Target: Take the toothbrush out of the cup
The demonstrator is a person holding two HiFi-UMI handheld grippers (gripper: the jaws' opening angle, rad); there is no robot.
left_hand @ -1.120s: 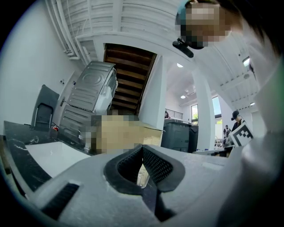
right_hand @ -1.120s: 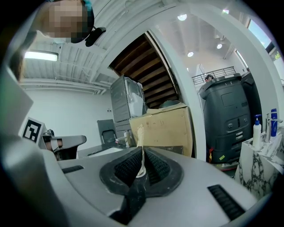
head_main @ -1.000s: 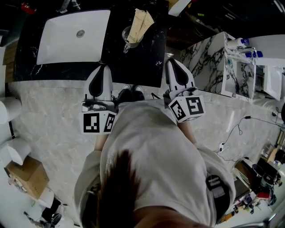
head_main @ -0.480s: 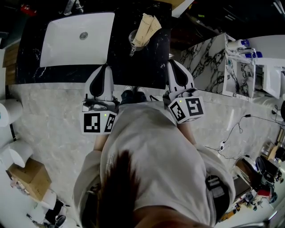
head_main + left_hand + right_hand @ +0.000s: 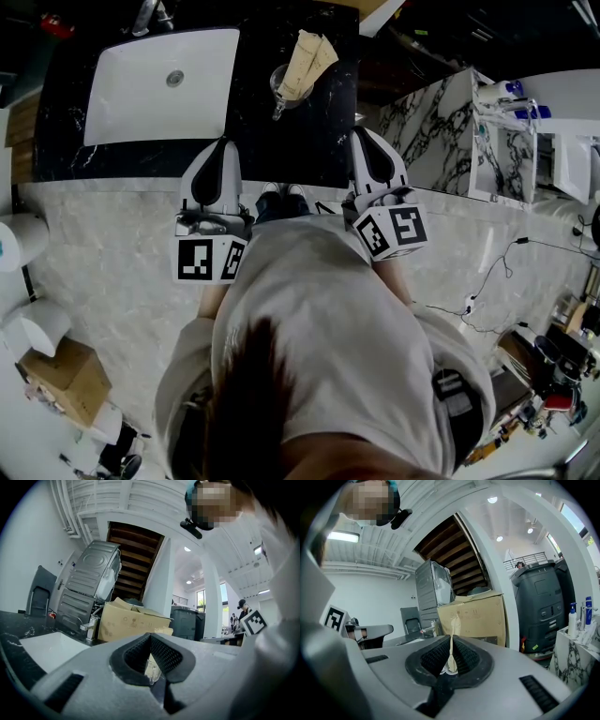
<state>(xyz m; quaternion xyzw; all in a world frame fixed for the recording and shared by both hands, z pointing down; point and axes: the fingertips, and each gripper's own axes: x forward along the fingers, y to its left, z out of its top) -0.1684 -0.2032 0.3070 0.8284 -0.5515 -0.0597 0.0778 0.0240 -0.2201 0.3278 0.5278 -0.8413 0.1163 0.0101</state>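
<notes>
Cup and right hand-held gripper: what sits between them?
Nothing but bare black counter, as the head view shows; the cup stands apart from the right hand-held gripper.

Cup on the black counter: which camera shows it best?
The head view: the glass cup stands whole on the black counter, right of the sink, seen from above. Each gripper view shows only a sliver of it, low in the gap behind its own closed jaws.
</notes>
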